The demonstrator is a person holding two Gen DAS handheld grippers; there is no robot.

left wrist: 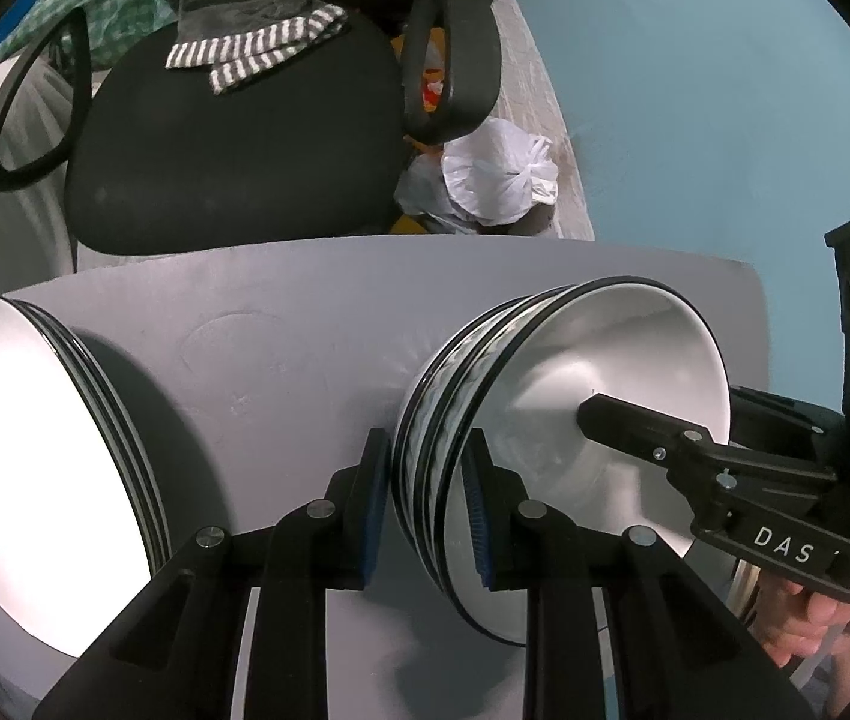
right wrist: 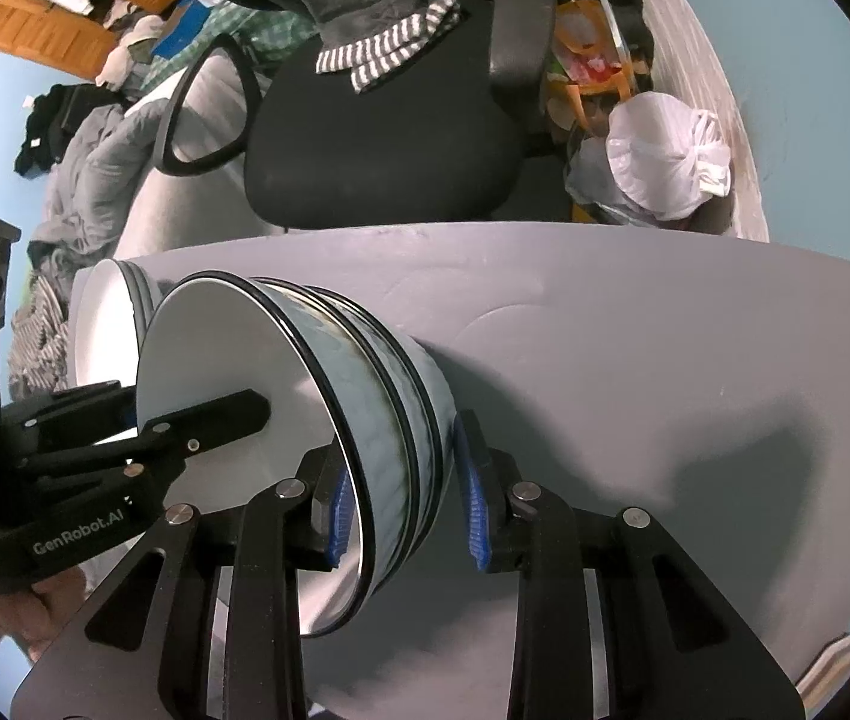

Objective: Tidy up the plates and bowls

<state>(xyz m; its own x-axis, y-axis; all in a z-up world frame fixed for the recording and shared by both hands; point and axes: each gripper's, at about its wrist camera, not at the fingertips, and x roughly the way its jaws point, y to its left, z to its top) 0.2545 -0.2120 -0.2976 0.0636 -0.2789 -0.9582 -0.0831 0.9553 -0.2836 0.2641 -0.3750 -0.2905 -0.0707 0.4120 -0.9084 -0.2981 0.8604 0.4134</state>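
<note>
A nested stack of bowls (left wrist: 605, 348), white inside with a pale patterned outside and black rims, stands on the grey table (left wrist: 275, 312). My left gripper (left wrist: 428, 510) straddles the stack's left wall, one blue pad inside and one outside, pressing on it. My right gripper (left wrist: 659, 405) grips the opposite wall, one finger inside the bowl and the other behind the rim. In the right wrist view the bowl stack (right wrist: 203, 330) sits between the right gripper's (right wrist: 407, 510) pads, while the left gripper (right wrist: 191, 399) holds the far side. A stack of white plates (left wrist: 35, 450) lies to the left.
A black office chair (left wrist: 233, 168) with a striped cloth over it stands just past the table's far edge. A tied white plastic bag (left wrist: 503, 180) lies on the floor by the blue wall. A person's hand (left wrist: 815, 618) holds the right gripper's handle. The plates (right wrist: 101, 330) sit behind the bowls.
</note>
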